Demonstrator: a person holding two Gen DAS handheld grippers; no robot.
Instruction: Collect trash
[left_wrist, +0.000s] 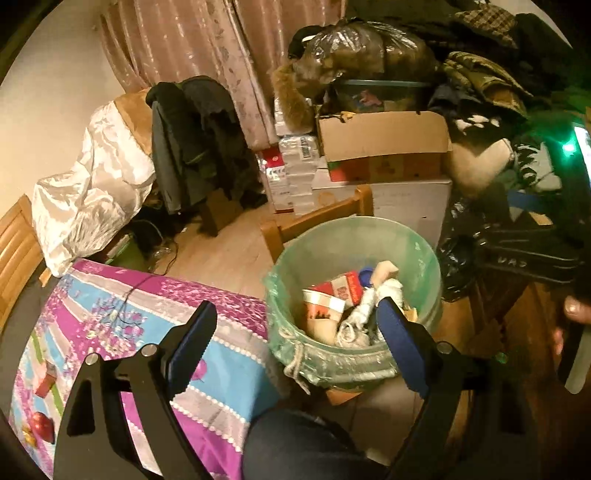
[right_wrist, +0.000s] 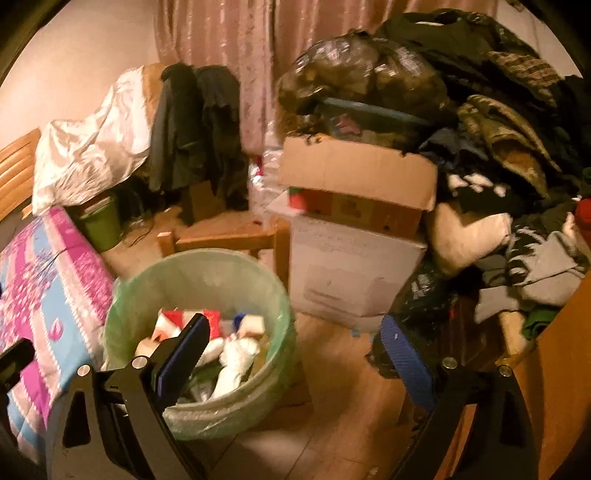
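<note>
Trash is sitting in the green-lined bin (left_wrist: 354, 295) on the floor just beside the bright tablecloth (left_wrist: 122, 332): a red-and-white carton (left_wrist: 341, 290), crumpled white paper (left_wrist: 373, 306) and other scraps, filling roughly the lower half. I am hovering my left gripper (left_wrist: 295, 347) over the near rim with its fingers spread wide and nothing between them. I am holding my right gripper (right_wrist: 295, 354) above the bin's right side, jaws likewise apart and empty, one finger (right_wrist: 184, 354) showing in front of the rubbish. Judging by this, I am between pickups: a drop looks finished. Next I am needing to find another loose piece, and the table edge in sight is showing none, so I am expecting to swing away from the bin and search.
</note>
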